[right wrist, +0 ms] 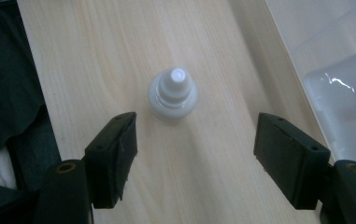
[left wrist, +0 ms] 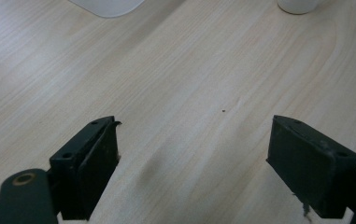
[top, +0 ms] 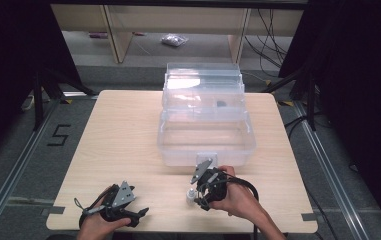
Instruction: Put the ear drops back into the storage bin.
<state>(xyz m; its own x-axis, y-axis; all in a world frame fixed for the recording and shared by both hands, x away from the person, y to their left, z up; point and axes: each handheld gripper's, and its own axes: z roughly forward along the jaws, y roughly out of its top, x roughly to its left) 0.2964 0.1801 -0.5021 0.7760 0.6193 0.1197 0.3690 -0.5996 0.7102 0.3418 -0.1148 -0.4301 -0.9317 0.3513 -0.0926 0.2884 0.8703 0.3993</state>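
tools: 2 (left tool, right tool) | clear plastic box: 1 | small white bottle: 1 | table: 1

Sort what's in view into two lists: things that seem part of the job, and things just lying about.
Likely in the job:
- small white bottle, upright on the table, ahead of the open right claw
- clear plastic box, lid open
- left claw, open, over bare wood

Lying about:
- plastic bag on the floor
- cables

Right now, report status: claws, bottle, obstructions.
Left claw open over bare table. Right claw open above small white bottle, upright, not gripped. Clear box behind, nothing in the way.
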